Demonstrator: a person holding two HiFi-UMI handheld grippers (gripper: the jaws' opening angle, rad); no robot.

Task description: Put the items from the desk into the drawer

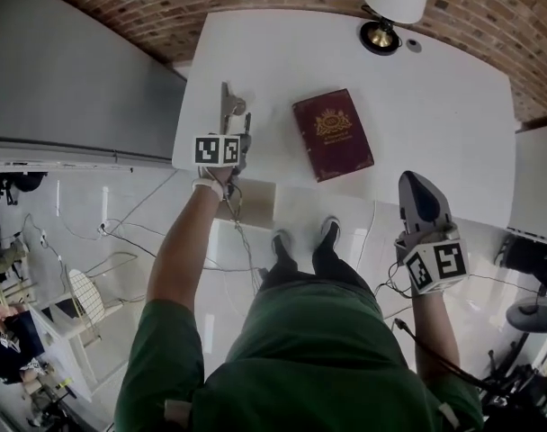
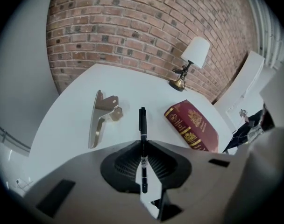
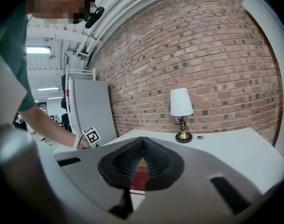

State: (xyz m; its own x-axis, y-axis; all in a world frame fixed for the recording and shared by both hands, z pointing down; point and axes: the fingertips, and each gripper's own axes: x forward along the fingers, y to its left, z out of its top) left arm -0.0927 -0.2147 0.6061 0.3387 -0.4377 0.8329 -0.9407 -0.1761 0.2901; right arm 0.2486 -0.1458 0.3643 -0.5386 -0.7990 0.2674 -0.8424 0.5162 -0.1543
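Note:
A black pen (image 2: 142, 129) is clamped between the jaws of my left gripper (image 2: 143, 146) and sticks out forward over the white desk (image 2: 132, 85). I cannot tell whether its tip touches the desk. In the head view that gripper (image 1: 240, 154) is at the desk's near left edge. A dark red book (image 1: 333, 133) with gold print lies flat mid-desk, right of the pen. A metal bracket-like piece (image 2: 97, 117) lies left of the pen. My right gripper (image 1: 422, 201) hovers at the desk's near right edge, jaws together, nothing held; the book (image 3: 140, 168) shows through the slit below them.
A brass lamp (image 1: 381, 27) with a white shade stands at the desk's far edge, a small dark disc (image 1: 414, 46) beside it. A brick wall (image 2: 132, 31) is behind. A pale tan panel (image 1: 255, 203) sits under the near edge. Cables (image 1: 130, 232) trail on the floor.

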